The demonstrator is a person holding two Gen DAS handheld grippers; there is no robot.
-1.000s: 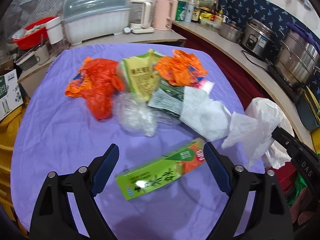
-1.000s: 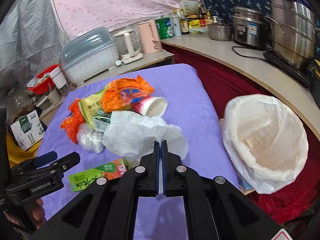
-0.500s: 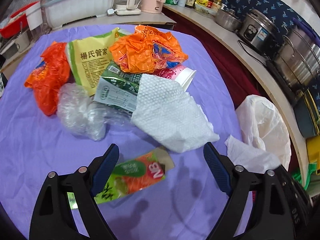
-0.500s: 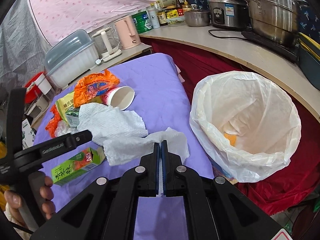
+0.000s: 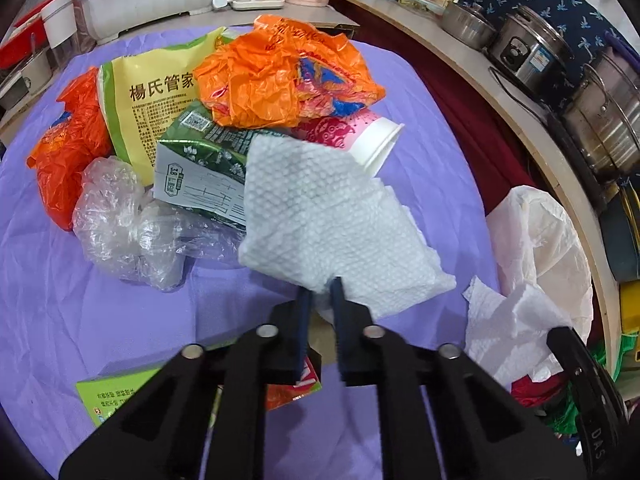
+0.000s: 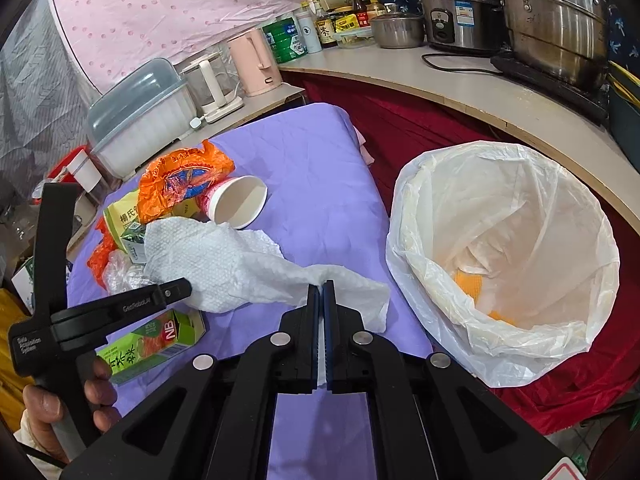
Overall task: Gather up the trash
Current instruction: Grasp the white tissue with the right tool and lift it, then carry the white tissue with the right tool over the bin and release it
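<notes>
Paper towel [image 5: 336, 216]: near corner pinched between just-closed left gripper [image 5: 320, 292] jaws, sheet extending ahead; right gripper [image 6: 322, 292] clamps crumpled tissue [image 6: 352, 296].

On the bench lie two orange bags [image 5: 288, 76], one yellow packet [image 5: 156, 104], one clear wrap [image 5: 132, 224], two cartons [image 5: 196, 168], one cup [image 6: 236, 202] and two paper towels [image 5: 332, 224]. Beside it stands one bin liner [image 6: 504, 256]. Two kettles [image 6: 256, 62] and three steel pots [image 6: 460, 8] sit behind.
</notes>
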